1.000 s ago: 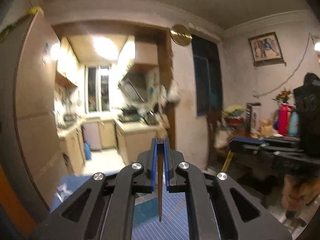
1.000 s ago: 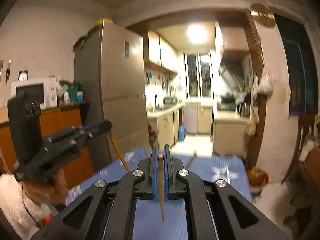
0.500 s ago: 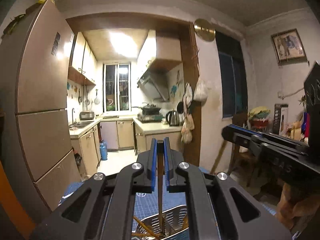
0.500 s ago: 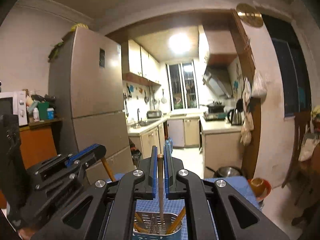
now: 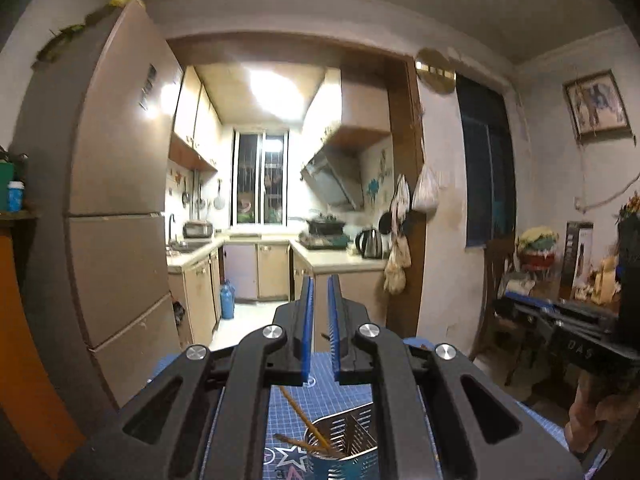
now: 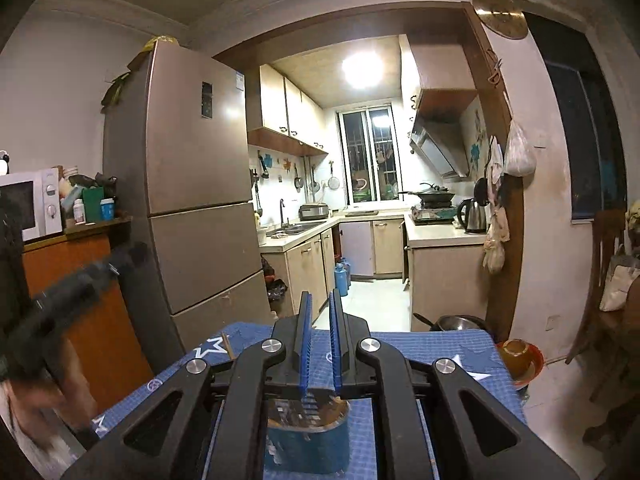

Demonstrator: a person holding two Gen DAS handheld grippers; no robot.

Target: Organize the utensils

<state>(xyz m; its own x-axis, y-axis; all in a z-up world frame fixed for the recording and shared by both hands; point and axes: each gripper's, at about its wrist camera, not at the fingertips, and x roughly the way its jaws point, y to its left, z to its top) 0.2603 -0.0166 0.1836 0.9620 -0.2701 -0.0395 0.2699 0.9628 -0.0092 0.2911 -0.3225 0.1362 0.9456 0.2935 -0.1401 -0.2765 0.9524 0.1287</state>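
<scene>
A metal utensil holder with a blue band (image 5: pixel 344 446) stands on the blue grid mat, just under my left gripper (image 5: pixel 319 286). Wooden chopsticks (image 5: pixel 304 420) lean inside it. The left gripper is open and empty above the holder. My right gripper (image 6: pixel 320 302) is also open and empty, and the same holder (image 6: pixel 306 436) sits directly below its jaws. A single chopstick (image 6: pixel 228 346) lies on the mat to the left in the right wrist view. Each gripper shows at the edge of the other's view, the right one (image 5: pixel 576 332) and the left one (image 6: pixel 68 296).
The blue grid mat with white stars (image 6: pixel 400 344) covers the table. A fridge (image 6: pixel 192 184) stands behind on the left, a microwave (image 6: pixel 28 204) on an orange cabinet. A brown bowl (image 6: pixel 518 356) and a metal pot (image 6: pixel 456 322) are beyond the mat's right edge.
Both grippers have opened and let go of their chopsticks, which now stand in the holder. Both have shifted a little over the holder.
</scene>
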